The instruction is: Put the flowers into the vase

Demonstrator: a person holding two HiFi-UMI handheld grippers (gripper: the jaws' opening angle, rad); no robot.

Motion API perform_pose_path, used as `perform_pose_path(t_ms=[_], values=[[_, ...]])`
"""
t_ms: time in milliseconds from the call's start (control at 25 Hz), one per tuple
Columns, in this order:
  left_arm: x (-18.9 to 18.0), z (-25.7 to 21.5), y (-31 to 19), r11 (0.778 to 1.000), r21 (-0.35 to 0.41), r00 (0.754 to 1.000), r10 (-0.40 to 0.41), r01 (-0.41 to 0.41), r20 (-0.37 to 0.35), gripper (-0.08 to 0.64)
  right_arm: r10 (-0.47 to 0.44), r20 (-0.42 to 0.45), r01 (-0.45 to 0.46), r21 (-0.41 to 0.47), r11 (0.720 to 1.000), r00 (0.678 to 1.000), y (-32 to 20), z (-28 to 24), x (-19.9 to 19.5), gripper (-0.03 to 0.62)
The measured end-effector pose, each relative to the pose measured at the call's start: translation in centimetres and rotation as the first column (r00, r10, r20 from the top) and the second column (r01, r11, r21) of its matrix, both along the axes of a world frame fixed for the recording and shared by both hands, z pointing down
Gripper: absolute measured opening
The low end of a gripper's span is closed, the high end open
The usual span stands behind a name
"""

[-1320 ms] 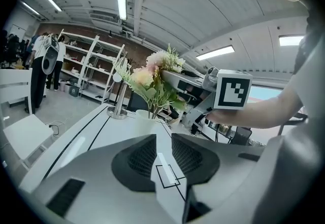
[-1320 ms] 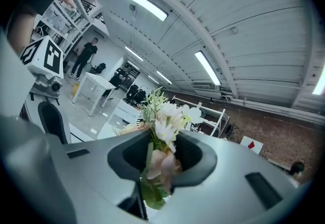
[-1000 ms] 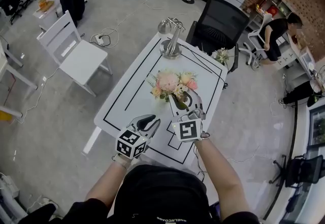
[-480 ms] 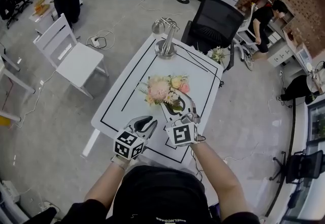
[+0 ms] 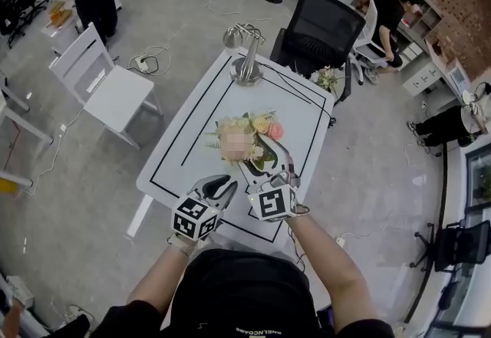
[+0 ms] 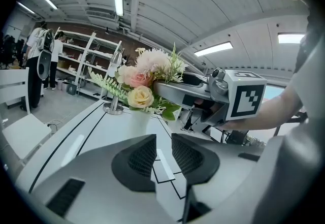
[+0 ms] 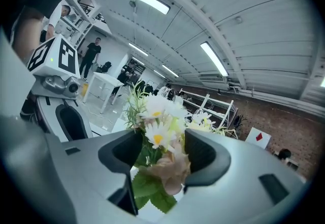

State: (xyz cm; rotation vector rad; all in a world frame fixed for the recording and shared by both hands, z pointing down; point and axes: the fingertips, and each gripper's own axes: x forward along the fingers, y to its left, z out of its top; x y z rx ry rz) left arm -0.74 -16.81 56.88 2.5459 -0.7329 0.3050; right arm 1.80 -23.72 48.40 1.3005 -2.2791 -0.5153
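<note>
The flowers (image 5: 265, 128) stand in the white vase (image 6: 137, 121) at the middle of the table (image 5: 184, 152), a little lower and further left in the head view than a second ago. The right gripper (image 7: 160, 149) has just been opening its jaws, which now stand apart on either side of the stems and leaves without pinching them. The left gripper (image 6: 163, 154), at lower centre-left, has not moved; its jaws are a narrow slit apart and empty.

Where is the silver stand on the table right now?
In the head view, the silver stand sits at the far end of the white table, beyond the bouquet, with the black office chair just to its right.
</note>
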Motion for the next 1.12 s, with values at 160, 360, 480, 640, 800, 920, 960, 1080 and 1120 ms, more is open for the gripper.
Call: perform_pose_path(t_ms=[160, 360, 480, 640, 800, 920, 960, 1080, 1120], values=[[0.4, 0.1, 0.3, 1.000, -0.003, 1.000, 0.002, -0.002, 0.002, 0.074, -0.006, -0.007, 0.006, 0.001, 1.000, 1.000, 0.3, 0.7, 0.4, 0.284], [0.6, 0.0, 0.8, 1.000, -0.003, 1.000, 0.000, 0.000, 0.005, 0.074, -0.008, 0.005, 0.008, -0.014, 1.000, 1.000, 0.9, 0.6, 0.6, 0.318], [0.8, 0.2, 0.9, 1.000, -0.002, 1.000, 0.000, 0.000, 0.007, 0.074, 0.002, 0.015, -0.002, -0.036, 0.999, 1.000, 1.1, 0.5, 0.7, 0.336], [1.0, 0.3, 1.3, 1.000, -0.005, 1.000, 0.001, -0.001, 0.010, 0.074, 0.032, 0.019, -0.032, -0.030, 0.999, 0.999, 1.2, 1.0, 1.6, 0.357], [1.1, 0.5, 1.6, 1.000, -0.008, 1.000, 0.002, -0.002, 0.015, 0.074, 0.049, 0.040, -0.048, -0.028, 0.998, 0.998, 1.6, 1.1, 2.4, 0.360], [1.2, 0.7, 2.0, 1.000, -0.010, 1.000, 0.005, -0.005, 0.017, 0.074, 0.048, 0.045, -0.047, -0.014, 0.999, 0.998, 1.9, 1.0, 2.9, 0.362], [1.3, 0.7, 2.0, 1.000, -0.010, 1.000, 0.006, -0.006, 0.017, 0.074, 0.045, 0.051, -0.045, -0.010, 0.999, 0.998, 2.0, 0.8, 3.0, 0.362], [1.5, 0.6, 2.1, 1.000, -0.010, 1.000, 0.005, -0.005, 0.016, 0.074, 0.033, 0.072, -0.033, -0.006, 0.999, 0.997, 2.4, 0.3, 3.2, 0.367], [1.5, 0.6, 2.2, 1.000, -0.009, 1.000, 0.005, -0.005, 0.015, 0.074, 0.029, 0.078, -0.028, -0.011, 1.000, 0.997, 2.5, 0.1, 3.2, 0.370]])
